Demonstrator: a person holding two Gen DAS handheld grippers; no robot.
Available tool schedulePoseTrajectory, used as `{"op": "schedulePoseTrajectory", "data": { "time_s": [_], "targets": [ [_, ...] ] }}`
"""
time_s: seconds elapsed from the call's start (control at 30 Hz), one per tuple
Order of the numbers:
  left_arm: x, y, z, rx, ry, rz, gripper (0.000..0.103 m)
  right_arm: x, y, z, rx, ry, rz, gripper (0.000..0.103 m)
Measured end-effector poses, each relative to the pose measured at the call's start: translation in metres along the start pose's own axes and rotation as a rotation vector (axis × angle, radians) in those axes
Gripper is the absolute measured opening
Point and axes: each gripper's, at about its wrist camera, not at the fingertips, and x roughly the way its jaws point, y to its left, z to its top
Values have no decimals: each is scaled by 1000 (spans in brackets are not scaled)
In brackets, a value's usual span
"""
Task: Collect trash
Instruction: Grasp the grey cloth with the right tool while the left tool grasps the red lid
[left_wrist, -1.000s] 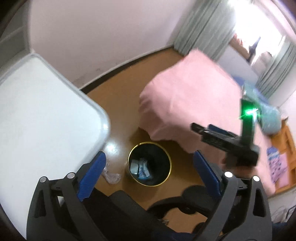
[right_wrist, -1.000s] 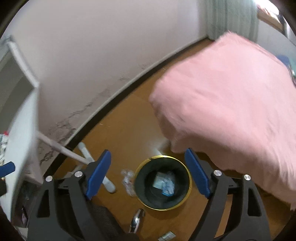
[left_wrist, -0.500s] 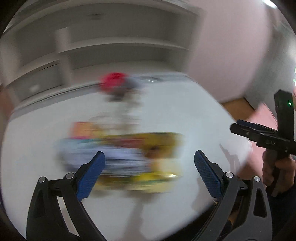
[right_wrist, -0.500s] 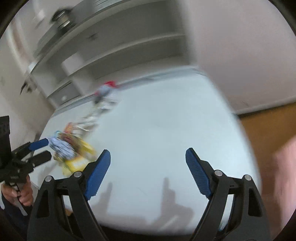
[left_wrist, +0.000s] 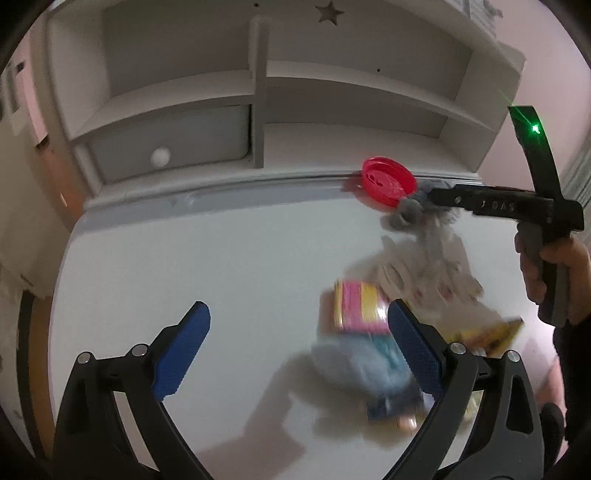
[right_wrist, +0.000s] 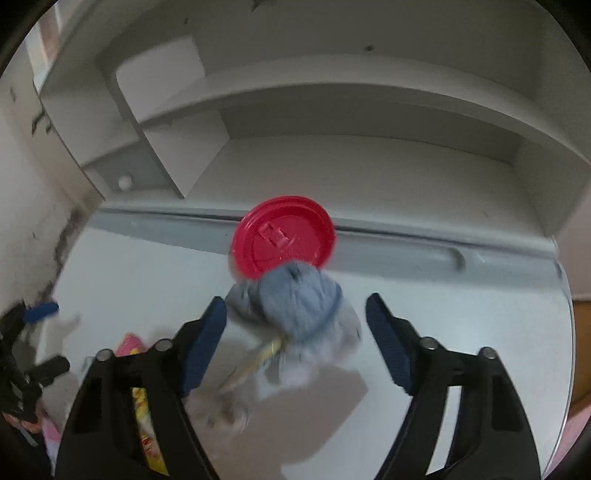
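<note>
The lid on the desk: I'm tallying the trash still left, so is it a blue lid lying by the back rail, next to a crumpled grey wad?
Not blue. The lid is red, as the right wrist view shows. It does lie by the back rail, beside the crumpled grey wad.

Left gripper (left_wrist: 297, 350) fingers apart above desk (left_wrist: 184, 266); wrappers (left_wrist: 360, 332) right.

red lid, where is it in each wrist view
Left wrist view: the red lid sits upper right of centre, at the back edge of the white desk, just left of the right gripper.
Right wrist view: the red lid is near centre, just above the crumpled grey wrapper between the blue fingers.
Shared landmark: the round white knob under the shelf.
</note>
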Motion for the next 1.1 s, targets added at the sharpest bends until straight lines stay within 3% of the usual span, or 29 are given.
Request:
{"op": "schedulePoseTrajectory", "data": {
  "time_s": [0.03, 0.13, 0.27, 0.47, 0.57, 0.73, 0.9, 1.03, 1.1],
  "targets": [
    [6, -1, 8, 7, 6, -15, 94, 7, 4, 2, -20, 23, -1, 30],
    [26, -8, 34, 19, 20, -45, 94, 0, 6, 7, -35, -2, 48, 13],
    [55, -30, 69, 40, 40, -80, 94, -32, 2, 2, -16, -97, 114, 12],
    [91, -69, 108, 83, 33, -76, 93, -76, -22, -27, 40, -165, 79, 12],
    [101, -88, 119, 109, 3, -31, 92, -102, -48, -54, 80, -181, 59, 12],
    [130, -97, 133, 86, 68, -33, 92, -134, -81, -94, 136, -211, 25, 12],
    [157, -91, 136, 41, 146, 0, 66, -156, -100, -129, 182, -215, 25, 12],
    [166, -95, 135, 28, 198, -20, 32, -166, -105, -151, 196, -218, 25, 12],
    [163, -98, 134, 34, 199, -11, 24, -170, -108, -162, 218, -222, 25, 12]
  ]
}}
